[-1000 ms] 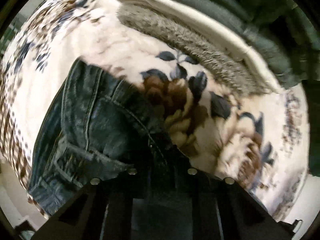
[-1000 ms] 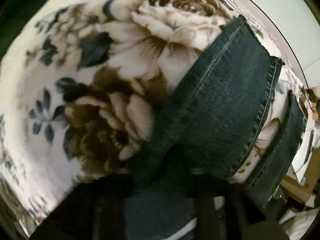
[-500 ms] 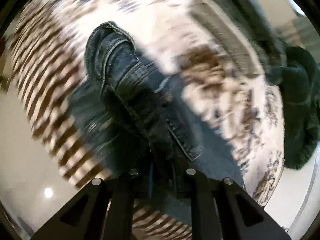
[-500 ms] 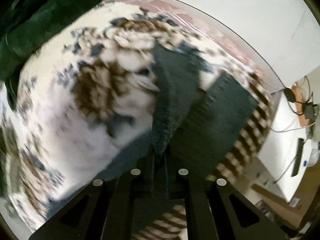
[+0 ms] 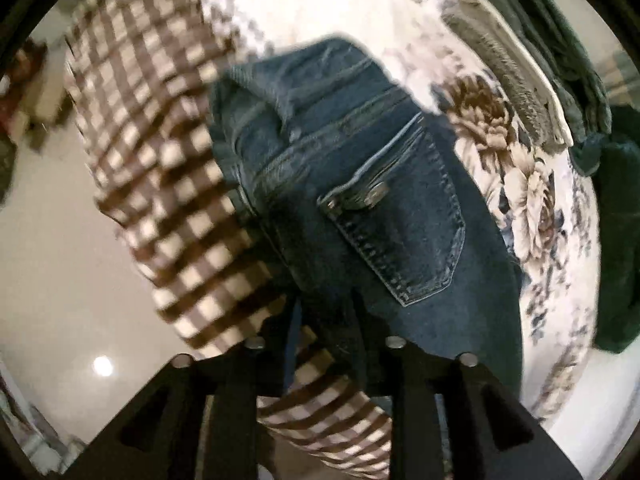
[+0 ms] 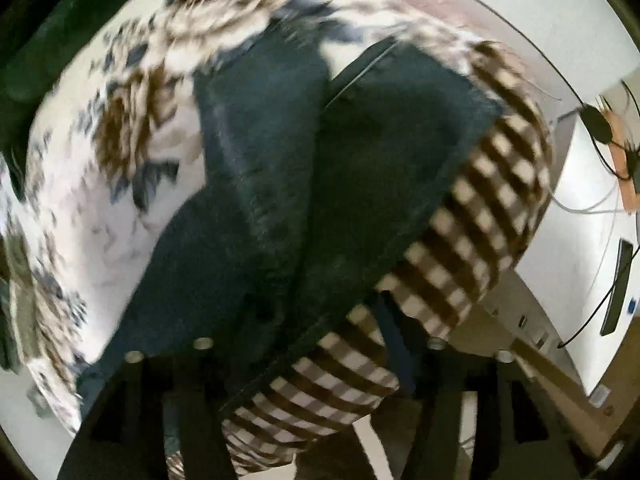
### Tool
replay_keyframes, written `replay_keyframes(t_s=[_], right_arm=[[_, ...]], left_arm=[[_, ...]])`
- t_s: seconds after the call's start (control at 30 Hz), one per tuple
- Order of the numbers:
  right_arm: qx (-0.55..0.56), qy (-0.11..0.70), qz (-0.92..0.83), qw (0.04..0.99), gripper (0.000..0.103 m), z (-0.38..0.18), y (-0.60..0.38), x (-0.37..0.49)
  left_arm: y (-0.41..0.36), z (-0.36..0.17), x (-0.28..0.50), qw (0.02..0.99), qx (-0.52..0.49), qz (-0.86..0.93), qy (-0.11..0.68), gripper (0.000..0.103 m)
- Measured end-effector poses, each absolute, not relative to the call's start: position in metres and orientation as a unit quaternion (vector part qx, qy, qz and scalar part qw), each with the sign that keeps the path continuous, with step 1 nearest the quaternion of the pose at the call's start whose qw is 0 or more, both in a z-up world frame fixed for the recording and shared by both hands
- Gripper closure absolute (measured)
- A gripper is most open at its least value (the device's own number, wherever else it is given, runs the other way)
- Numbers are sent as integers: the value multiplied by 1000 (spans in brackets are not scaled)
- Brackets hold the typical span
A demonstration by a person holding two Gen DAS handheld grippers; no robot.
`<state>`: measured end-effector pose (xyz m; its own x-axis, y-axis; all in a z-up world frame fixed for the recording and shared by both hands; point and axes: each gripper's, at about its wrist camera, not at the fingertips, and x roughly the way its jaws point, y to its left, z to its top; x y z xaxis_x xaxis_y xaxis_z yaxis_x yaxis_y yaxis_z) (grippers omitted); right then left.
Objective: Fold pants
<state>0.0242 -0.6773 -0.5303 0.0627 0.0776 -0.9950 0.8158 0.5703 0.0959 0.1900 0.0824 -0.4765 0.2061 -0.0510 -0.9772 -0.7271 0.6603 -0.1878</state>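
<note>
Dark blue jeans (image 5: 360, 208) lie on a floral blanket (image 5: 532, 208); the left wrist view shows the waistband and a back pocket. My left gripper (image 5: 324, 320) is a little open, its fingers (image 5: 360, 312) standing either side of the denim edge near the seat. In the right wrist view the two jeans legs (image 6: 304, 168) run away from me across the blanket. My right gripper (image 6: 316, 340) is open, its fingers spread wide over the leg fabric near the bed's edge; a fold of denim lies between them.
A brown-and-white checked sheet (image 5: 168, 184) hangs over the bed's side, also in the right wrist view (image 6: 472, 232). Grey and dark green clothes (image 5: 532, 64) are piled at the blanket's far side. A white desk with cables (image 6: 600, 200) stands to the right.
Both grippers have drawn the jeans toward the checked bed edge and opened. The jeans now lie spread flatter, back pocket up, both legs side by side.
</note>
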Motion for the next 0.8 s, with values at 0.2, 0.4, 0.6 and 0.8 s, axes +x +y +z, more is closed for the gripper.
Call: replay_keyframes(t_s=[0.2,0.4,0.6,0.8], right_arm=[[293,624,-335,643,40,-506,-703,23],[315,607,-381,622,40,-513,-746,15],[268,586,-290,708,40,-493,-719,81],[172,621,-260,719,41,-520,-688,122]], left_arm=[[37,-447,210,759,-256,213,559,29],[-26,-471,242,754,-215,133,606,29],[-93,-494,262,757,-138,97,632,29],[-143,-509,267,743,-113,44,659,29]])
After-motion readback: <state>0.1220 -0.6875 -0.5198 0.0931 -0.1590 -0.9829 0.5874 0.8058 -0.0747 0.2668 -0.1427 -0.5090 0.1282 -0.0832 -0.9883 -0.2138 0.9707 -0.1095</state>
